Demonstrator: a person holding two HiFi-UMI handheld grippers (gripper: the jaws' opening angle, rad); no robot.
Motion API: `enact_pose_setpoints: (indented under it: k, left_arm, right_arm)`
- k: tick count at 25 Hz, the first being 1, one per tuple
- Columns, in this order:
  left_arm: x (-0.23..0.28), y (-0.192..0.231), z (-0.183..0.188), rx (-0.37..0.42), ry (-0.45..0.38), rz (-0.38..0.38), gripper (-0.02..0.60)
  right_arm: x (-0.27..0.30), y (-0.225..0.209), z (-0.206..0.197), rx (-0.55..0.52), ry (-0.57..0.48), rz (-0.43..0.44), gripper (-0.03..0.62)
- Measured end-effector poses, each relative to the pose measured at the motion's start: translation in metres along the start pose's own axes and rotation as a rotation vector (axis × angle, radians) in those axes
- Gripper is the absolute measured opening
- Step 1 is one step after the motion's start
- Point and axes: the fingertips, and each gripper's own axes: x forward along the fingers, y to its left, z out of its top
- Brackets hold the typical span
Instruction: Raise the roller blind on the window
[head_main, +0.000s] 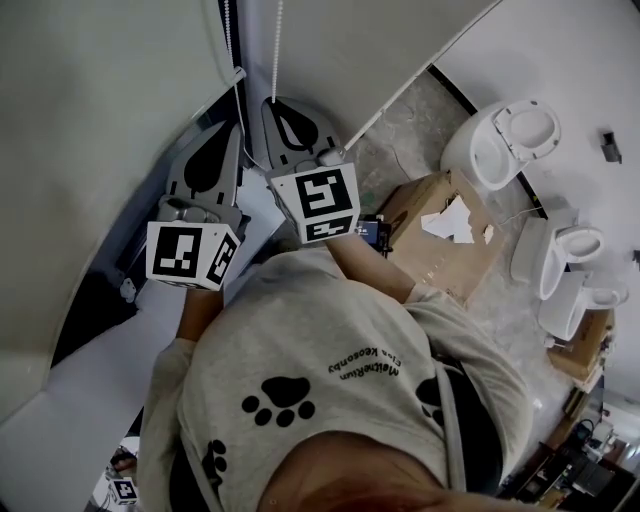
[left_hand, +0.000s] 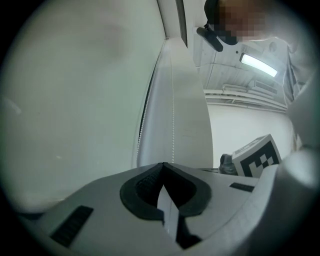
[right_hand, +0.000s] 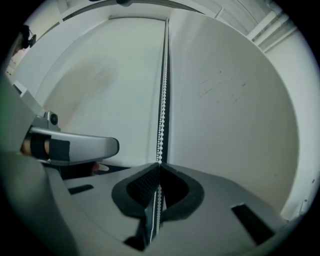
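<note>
Right of your shoulder, the floor (head_main: 410, 120) is carrying a torn cardboard box (head_main: 440, 235) and a row of white toilets (head_main: 503, 140), so the open room is lying behind you and to that side. Ahead, you are standing close against the window sill (head_main: 70, 410), and the wall (head_main: 360, 40) is closing off the right side of the window.

The roller blind (head_main: 90, 140) is hanging as a wide pale sheet in front of both tools, with a dark strip (head_main: 95, 310) showing below it, above the sill. At the blind's right edge the bead chain (right_hand: 162, 100) is dropping straight into your right tool (right_hand: 159, 164). A second strand (left_hand: 173, 125) is running down just beside it toward your left tool (left_hand: 162, 164).

Your right tool is pinching the bead chain, and beads are showing between its pads. Your left tool is sitting just beside it, a little lower in the head view, with its jaws pressed together. The second strand is reaching its tips, but you cannot tell whether it is caught there.
</note>
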Motion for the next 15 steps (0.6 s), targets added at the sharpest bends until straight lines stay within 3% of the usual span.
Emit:
enact_pose_setpoints:
  k: [9, 15]
  left_arm:
    - [-0.010, -0.017, -0.010, -0.001, 0.011, 0.030, 0.008]
    - [-0.011, -0.026, -0.015, 0.009, 0.012, 0.041, 0.008]
  right_arm:
    - [-0.016, 0.001, -0.013, 0.058, 0.007, 0.091, 0.009]
    - [-0.024, 0.010, -0.049, 0.054, 0.068, 0.125, 0.009]
